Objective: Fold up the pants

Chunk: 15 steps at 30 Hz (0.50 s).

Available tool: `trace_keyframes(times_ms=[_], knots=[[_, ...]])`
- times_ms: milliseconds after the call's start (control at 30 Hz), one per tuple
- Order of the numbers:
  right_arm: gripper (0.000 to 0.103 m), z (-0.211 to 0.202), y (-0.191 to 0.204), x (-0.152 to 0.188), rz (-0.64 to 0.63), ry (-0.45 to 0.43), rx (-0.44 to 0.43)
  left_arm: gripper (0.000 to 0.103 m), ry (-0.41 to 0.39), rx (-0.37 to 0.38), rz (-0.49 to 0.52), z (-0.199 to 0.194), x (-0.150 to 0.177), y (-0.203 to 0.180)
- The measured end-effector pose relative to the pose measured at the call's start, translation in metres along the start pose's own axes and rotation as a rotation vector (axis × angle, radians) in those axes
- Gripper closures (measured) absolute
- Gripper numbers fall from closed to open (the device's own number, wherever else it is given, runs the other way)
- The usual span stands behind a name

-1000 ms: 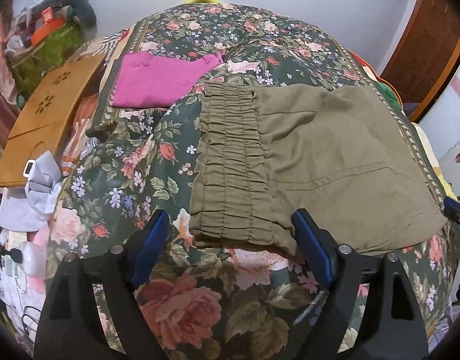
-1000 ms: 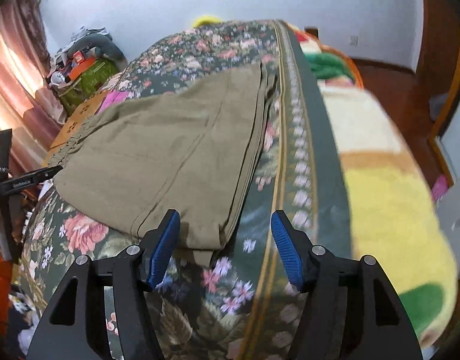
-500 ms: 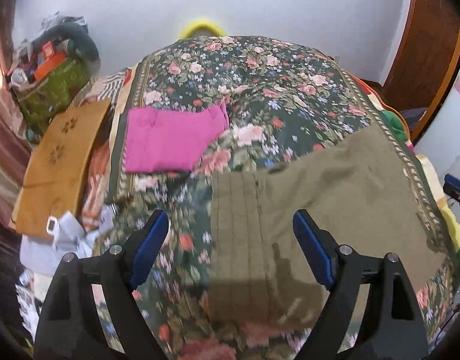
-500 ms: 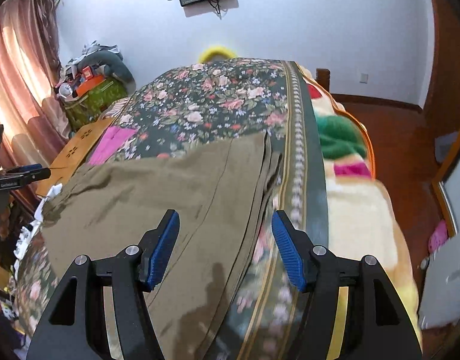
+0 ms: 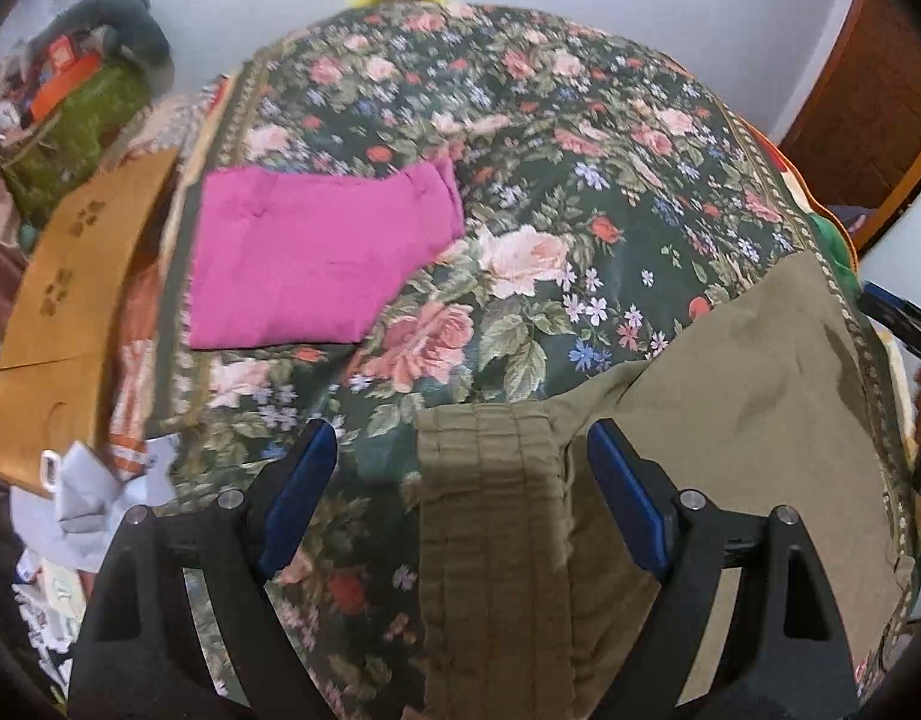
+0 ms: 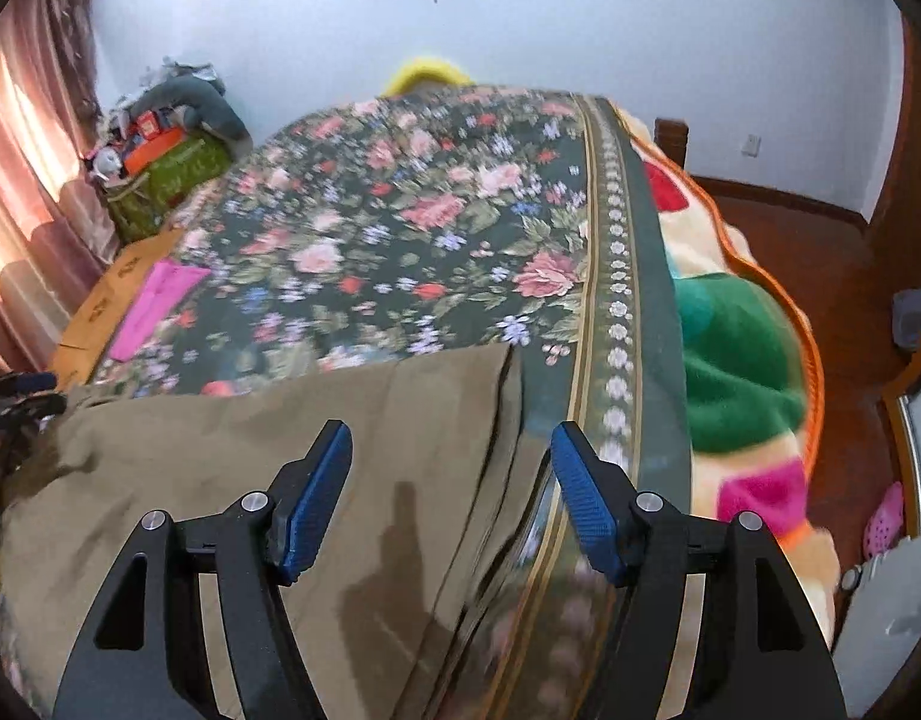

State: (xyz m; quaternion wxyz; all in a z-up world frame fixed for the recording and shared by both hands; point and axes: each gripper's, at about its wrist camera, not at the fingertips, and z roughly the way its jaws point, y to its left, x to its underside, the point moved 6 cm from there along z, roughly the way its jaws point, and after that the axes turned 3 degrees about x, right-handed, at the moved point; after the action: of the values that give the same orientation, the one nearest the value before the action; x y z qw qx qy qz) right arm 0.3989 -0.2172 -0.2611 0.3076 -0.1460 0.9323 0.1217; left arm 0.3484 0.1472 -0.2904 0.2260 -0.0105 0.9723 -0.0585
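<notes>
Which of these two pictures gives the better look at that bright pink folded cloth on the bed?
The left wrist view: the pink folded cloth lies in full there, broad and unobstructed on the floral bedspread. The right wrist view shows it only as a small, blurred sliver near the bed's far left edge.

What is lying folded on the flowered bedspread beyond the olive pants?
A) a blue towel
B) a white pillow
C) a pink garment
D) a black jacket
C: a folded pink garment lies flat on the flowered bedspread, apart from the olive pants.

olive-green pants (image 5: 730, 420) on dark green floral bedspread (image 5: 550, 138), folded magenta garment (image 5: 316, 258), blue-padded jaws
</notes>
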Motion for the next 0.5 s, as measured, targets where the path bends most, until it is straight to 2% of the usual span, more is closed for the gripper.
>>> trace_keyframes(times_ms=[200, 267, 367, 433, 500], knots=[[0.038, 0.047, -0.017, -0.011, 0.069, 0.075, -0.026, 0.014, 0.073, 0.04, -0.009, 0.027, 0.006, 0.0], [0.04, 0.052, -0.02, -0.014, 0.087, 0.061, -0.029, 0.01, 0.074, 0.034, -0.022, 0.031, 0.006, 0.002], [0.064, 0.054, -0.016, -0.017, 0.082, 0.06, -0.059, 0.007, 0.069, 0.051, -0.068, 0.036, 0.009, 0.007], [0.085, 0.059, -0.011, -0.015, 0.071, 0.083, -0.085, 0.007, 0.059, 0.057, -0.085, 0.038, 0.011, 0.01], [0.093, 0.064, -0.008, -0.013, 0.042, 0.098, -0.082, 0.01, 0.033, 0.047, -0.083, 0.035, 0.012, 0.01]])
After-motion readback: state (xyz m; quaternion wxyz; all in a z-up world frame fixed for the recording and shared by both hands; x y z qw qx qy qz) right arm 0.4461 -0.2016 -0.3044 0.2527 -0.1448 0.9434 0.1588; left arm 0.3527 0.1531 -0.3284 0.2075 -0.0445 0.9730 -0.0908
